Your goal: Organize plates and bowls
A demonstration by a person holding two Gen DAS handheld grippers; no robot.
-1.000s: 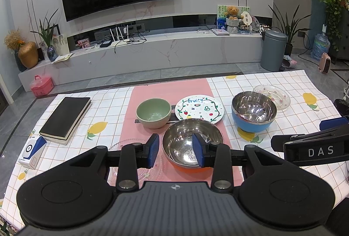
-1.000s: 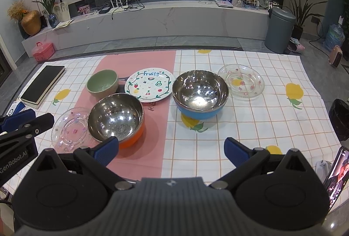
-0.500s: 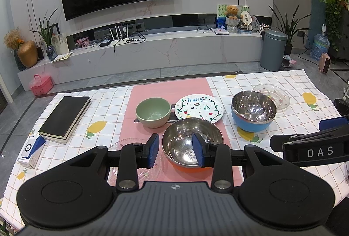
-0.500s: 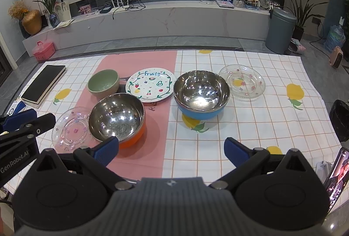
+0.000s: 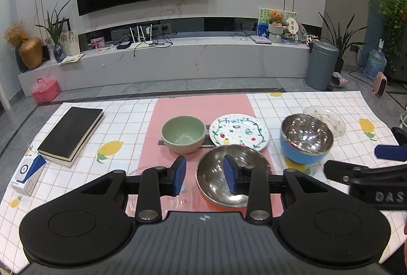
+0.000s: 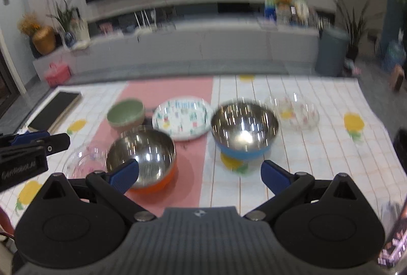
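Note:
On the checked tablecloth stand a green bowl (image 5: 183, 134), a painted fruit plate (image 5: 239, 131), a steel bowl with blue outside (image 5: 306, 141), a steel bowl with orange outside (image 5: 216, 173), and a clear glass plate (image 5: 330, 117) behind the blue bowl. Another clear glass plate (image 6: 85, 163) lies left of the orange bowl (image 6: 142, 158). My left gripper (image 5: 204, 174) is partly open and empty, held above the orange bowl's left rim. My right gripper (image 6: 199, 173) is wide open and empty, in front of the blue bowl (image 6: 244, 127). The right wrist view is blurred.
A black book (image 5: 71, 135) and a small blue-white box (image 5: 28, 172) lie at the table's left. A pink runner (image 5: 201, 107) crosses the middle. A phone (image 6: 393, 244) sits at the right front edge. The floor and TV bench lie beyond.
Both grippers have moved forward and slightly down toward the bowls. The right wrist view is now motion-blurred. Neither gripper's opening has changed and no dish has moved.

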